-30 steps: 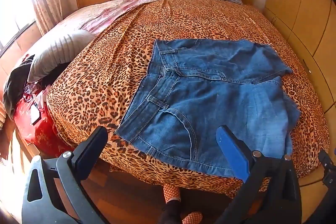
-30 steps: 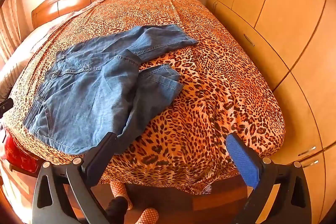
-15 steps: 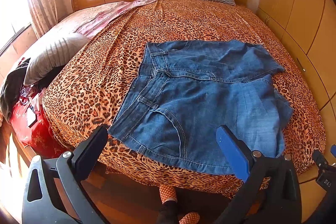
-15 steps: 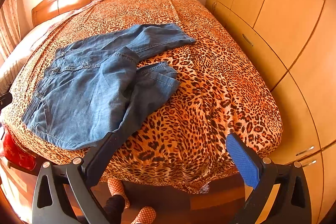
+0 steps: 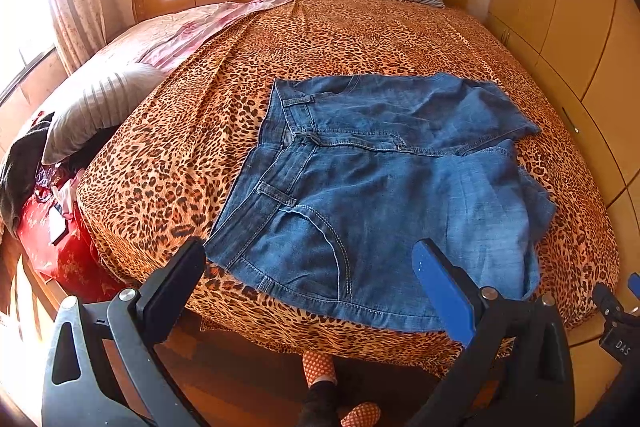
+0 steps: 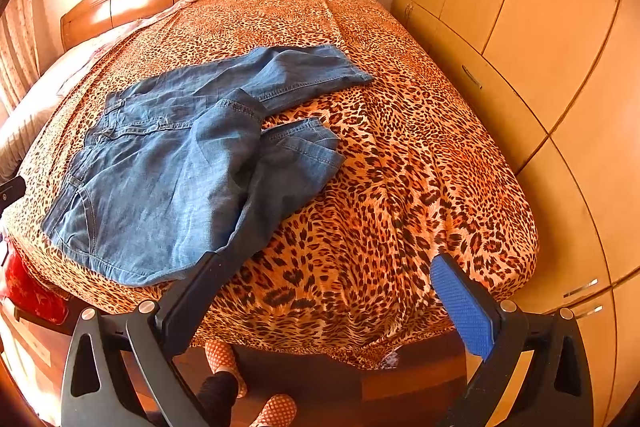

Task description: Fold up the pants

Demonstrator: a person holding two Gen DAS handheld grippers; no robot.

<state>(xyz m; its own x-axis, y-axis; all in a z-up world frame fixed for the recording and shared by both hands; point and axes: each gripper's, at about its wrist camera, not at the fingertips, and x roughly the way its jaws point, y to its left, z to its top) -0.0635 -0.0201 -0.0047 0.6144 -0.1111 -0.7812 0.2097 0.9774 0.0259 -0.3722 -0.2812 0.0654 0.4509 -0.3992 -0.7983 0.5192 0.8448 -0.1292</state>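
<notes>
**Jeans spread on the bed, both grippers held off the near edge**

At the far left a grey pillow [image 5: 96, 103] lies beside a red bundle [image 5: 52, 247]. The left gripper [image 5: 308, 267] hangs over the bed's near edge, jaws wide and empty, framing the waistband corner of the jeans [image 5: 380, 195]. The jeans lie flat on the leopard bedspread [image 5: 340, 39], waistband to the left, legs running right (the near leg doubled back on itself, its hem beside the far leg). The right gripper [image 6: 324, 267] hovers further right, jaws wide too, holding nothing; its dark finger [image 6: 192, 303] shows in front of the jeans' near edge. Below, spotted slippers [image 6: 276, 411] stand on the wood floor. Wardrobes [image 6: 540, 27] line the right wall.
</notes>
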